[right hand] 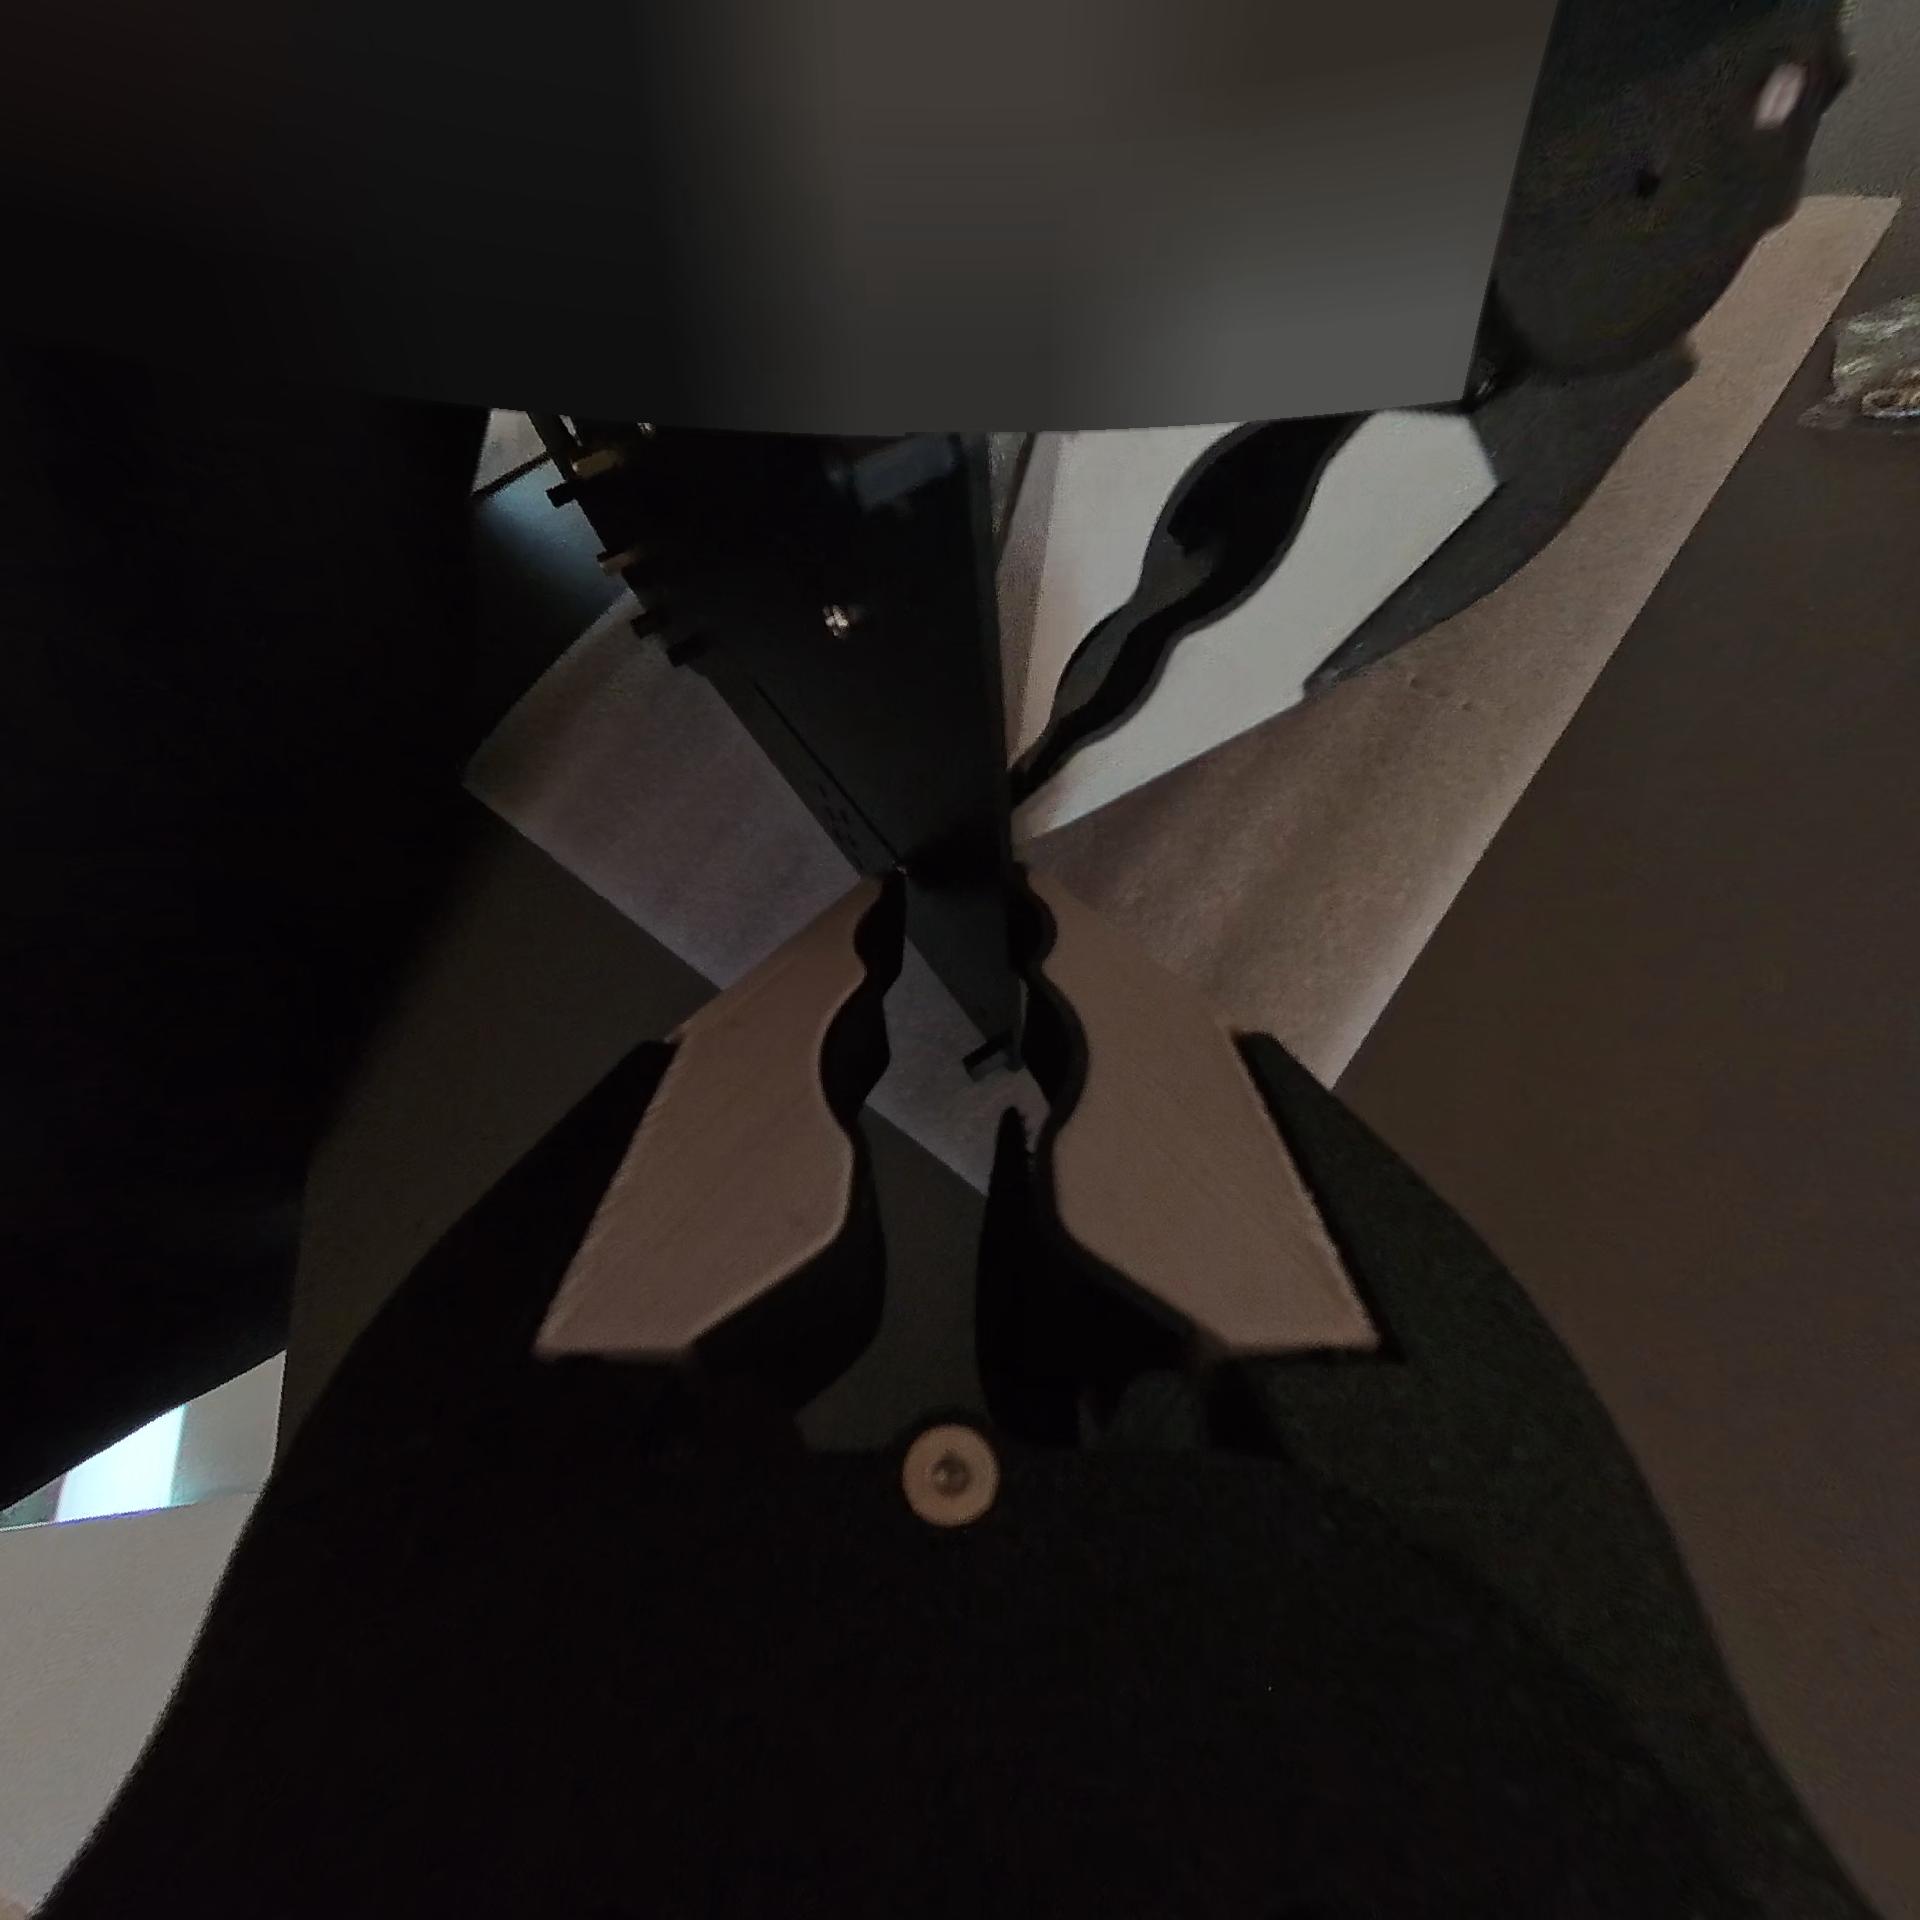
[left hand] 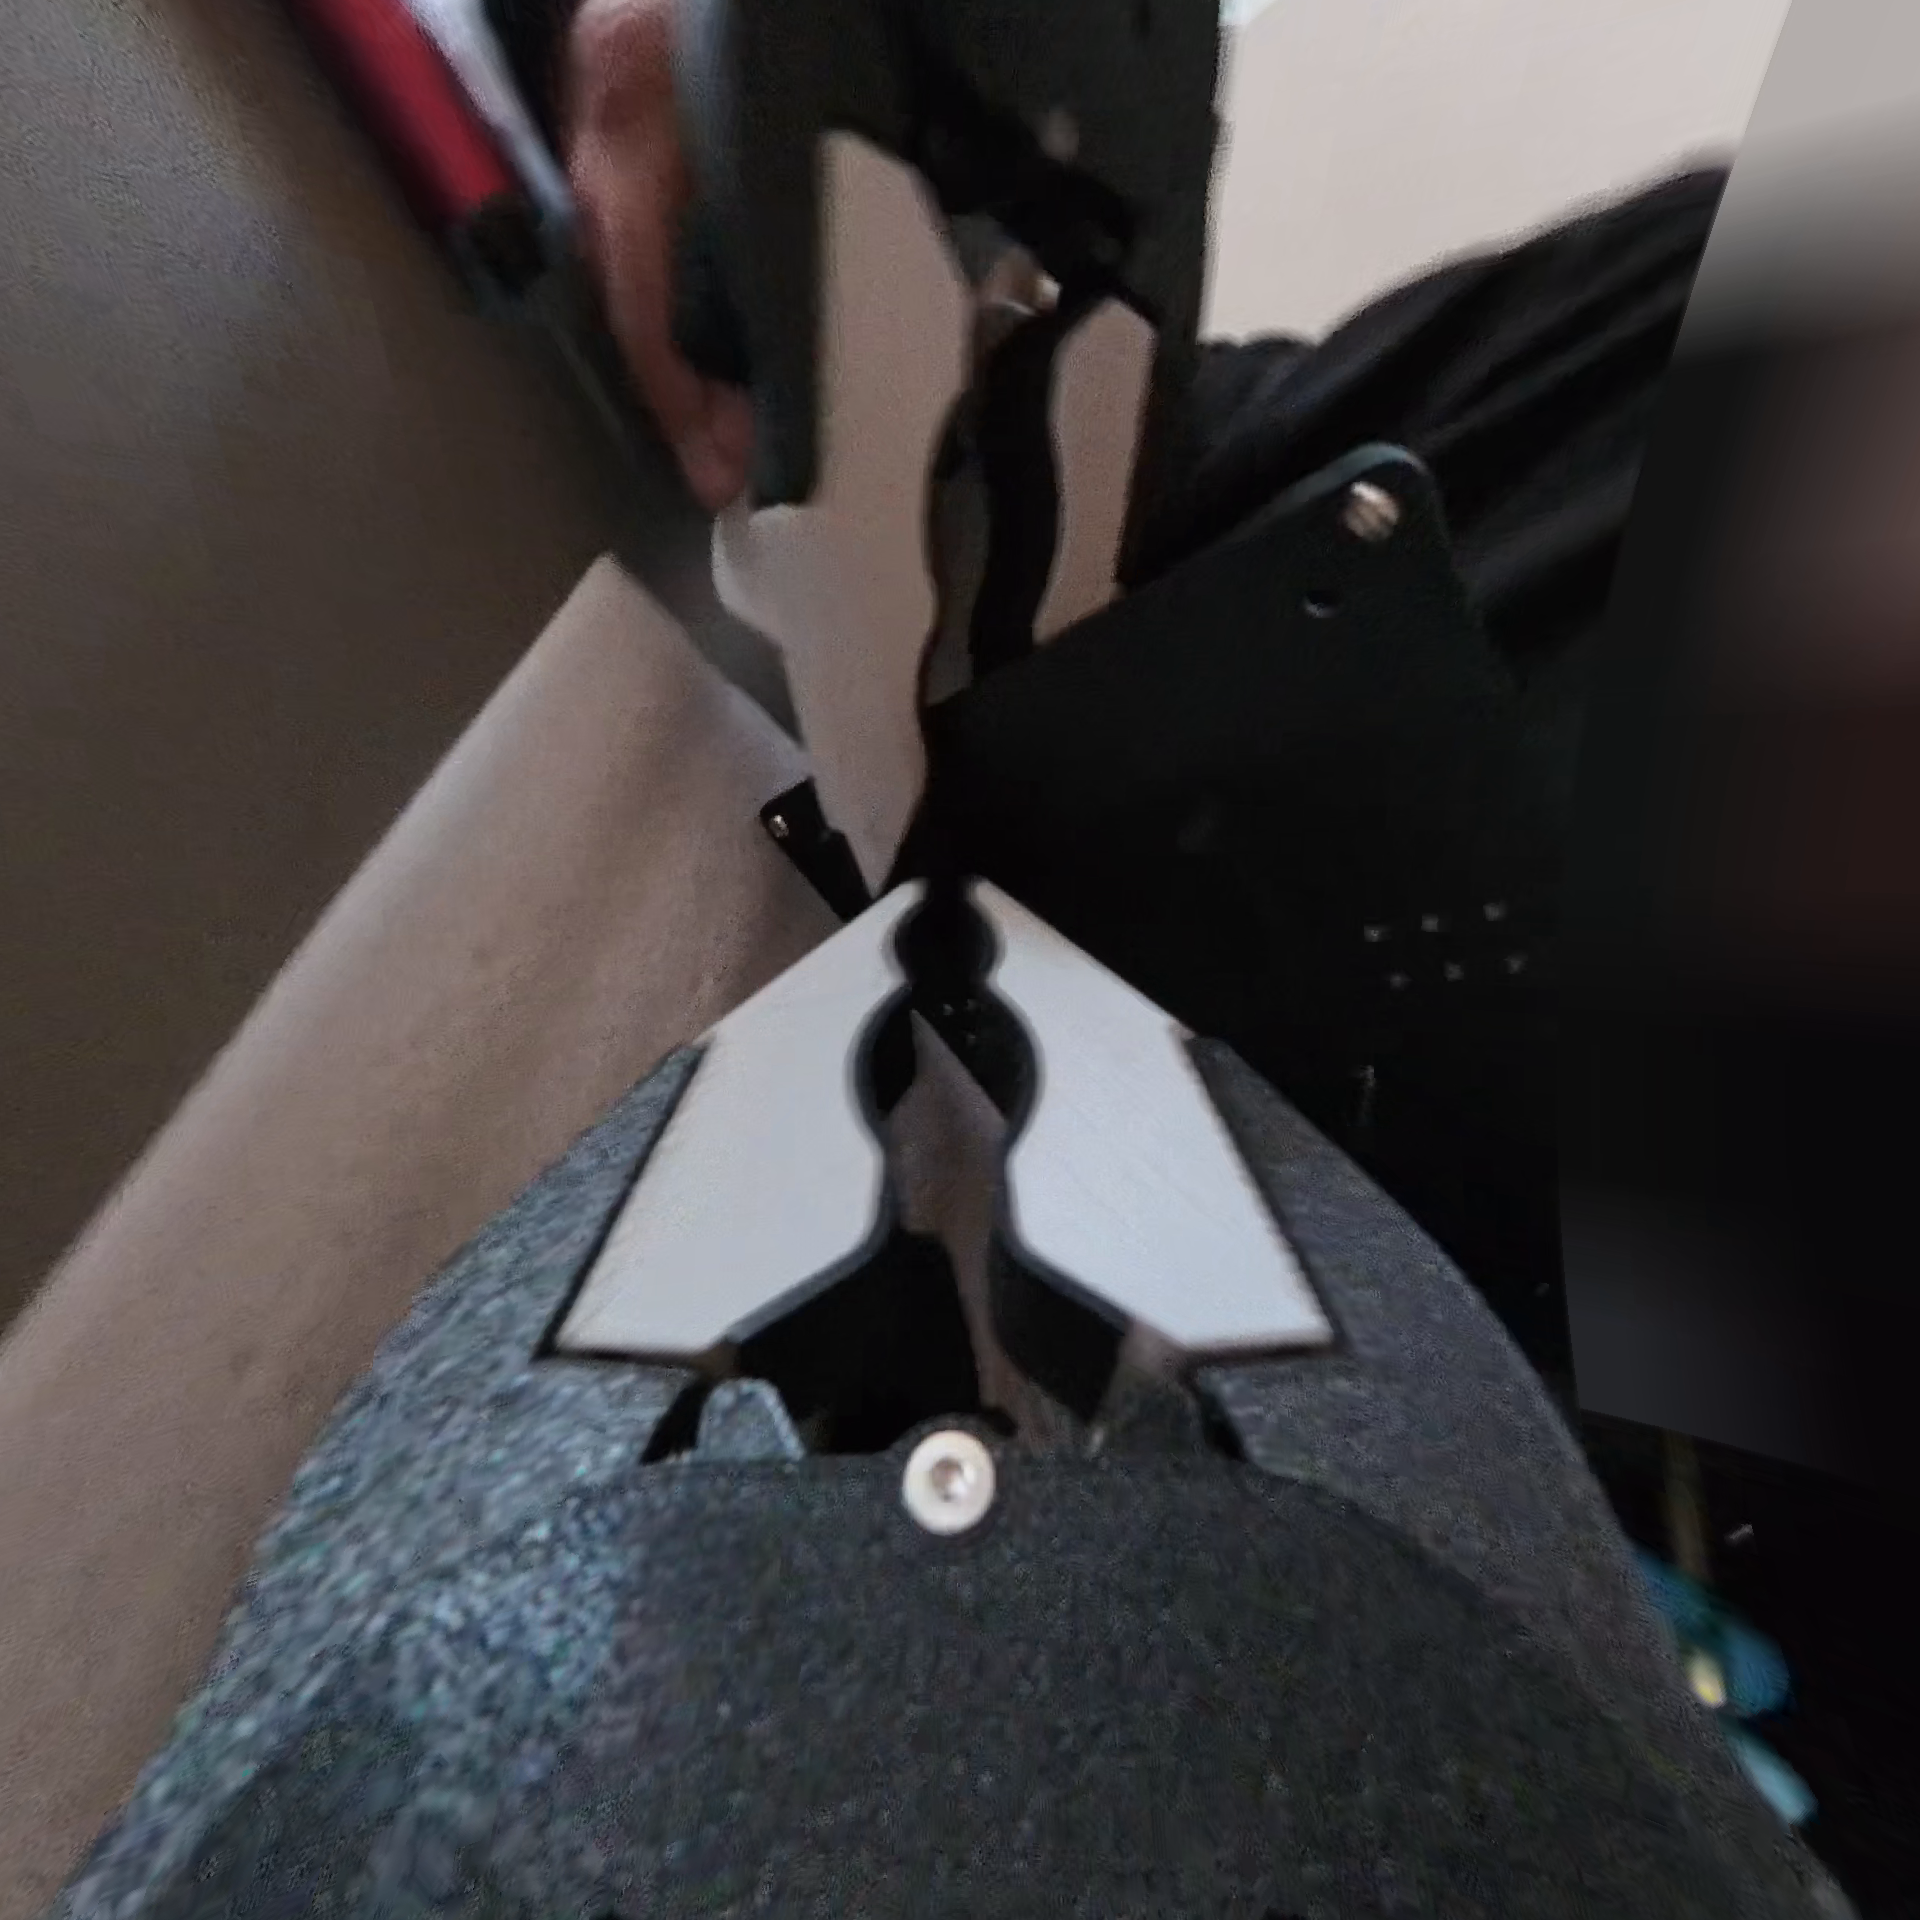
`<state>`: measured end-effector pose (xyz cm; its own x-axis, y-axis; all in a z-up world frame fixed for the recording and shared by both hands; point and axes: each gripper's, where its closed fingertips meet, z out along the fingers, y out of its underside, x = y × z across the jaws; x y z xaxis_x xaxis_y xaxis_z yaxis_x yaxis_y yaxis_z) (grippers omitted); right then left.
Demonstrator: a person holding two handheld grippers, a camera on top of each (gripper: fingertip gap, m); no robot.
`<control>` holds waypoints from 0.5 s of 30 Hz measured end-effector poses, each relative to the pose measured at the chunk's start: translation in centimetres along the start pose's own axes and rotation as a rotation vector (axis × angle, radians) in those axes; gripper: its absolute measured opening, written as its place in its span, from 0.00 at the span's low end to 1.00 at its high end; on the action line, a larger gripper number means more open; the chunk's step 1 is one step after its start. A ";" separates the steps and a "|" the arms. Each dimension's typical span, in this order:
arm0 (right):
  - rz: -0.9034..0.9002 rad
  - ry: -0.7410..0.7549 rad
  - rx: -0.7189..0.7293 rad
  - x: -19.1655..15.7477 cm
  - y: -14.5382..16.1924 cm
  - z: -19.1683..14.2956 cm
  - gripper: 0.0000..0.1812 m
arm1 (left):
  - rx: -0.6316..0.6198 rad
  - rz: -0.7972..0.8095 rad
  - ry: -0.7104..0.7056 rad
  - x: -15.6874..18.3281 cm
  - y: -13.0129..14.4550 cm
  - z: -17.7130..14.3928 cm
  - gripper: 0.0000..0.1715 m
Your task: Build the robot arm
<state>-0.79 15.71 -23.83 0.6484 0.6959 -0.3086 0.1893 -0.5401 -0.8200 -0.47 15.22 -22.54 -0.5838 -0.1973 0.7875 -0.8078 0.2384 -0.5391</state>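
A flat black box (left hand: 1247, 790) with small vent holes and screws hangs between both grippers, above a beige surface (left hand: 436, 987). My left gripper (left hand: 940, 899) has its white fingers (left hand: 790, 1143) closed on a thin edge of the box. The right gripper (left hand: 914, 665) reaches down from the top, held by a hand (left hand: 644, 291). In the right wrist view, my right gripper (right hand: 961, 883) clamps the narrow end of the same box (right hand: 883, 686). Gold connectors stick out of the box's far side. The left gripper (right hand: 1049, 748) comes in from the upper right and meets the box beside my fingertips.
A person in dark clothing (left hand: 1475, 353) is close behind the box, with a red sleeve (left hand: 416, 114) at the top left. A dark brown surface (right hand: 1662, 935) flanks the beige strip (right hand: 1247, 883). Small shiny items (right hand: 1881, 364) lie at the far right edge. Less than 4 cm separates the two grippers' tips.
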 end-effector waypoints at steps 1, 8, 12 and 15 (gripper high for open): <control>0.001 -0.002 0.001 0.0 0.0 0.0 0.11 | -0.008 0.090 -0.011 0.2 -0.2 0.0 0.00; 0.003 -0.003 0.002 -0.1 0.0 0.0 0.10 | -0.064 0.221 -0.035 -0.1 -0.9 -1.0 0.00; 0.005 -0.005 0.000 -0.1 0.0 0.0 0.11 | -0.007 -0.302 -0.002 -2.3 -0.6 -2.1 0.10; 0.007 -0.005 0.003 -0.1 0.0 0.0 0.10 | 0.008 -0.625 0.093 -1.7 0.8 -1.2 0.13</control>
<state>-0.86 15.66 -23.78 0.6460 0.6945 -0.3168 0.1827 -0.5436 -0.8192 -0.03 16.88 -23.93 0.0075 -0.2135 0.9769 -0.9948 0.0981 0.0291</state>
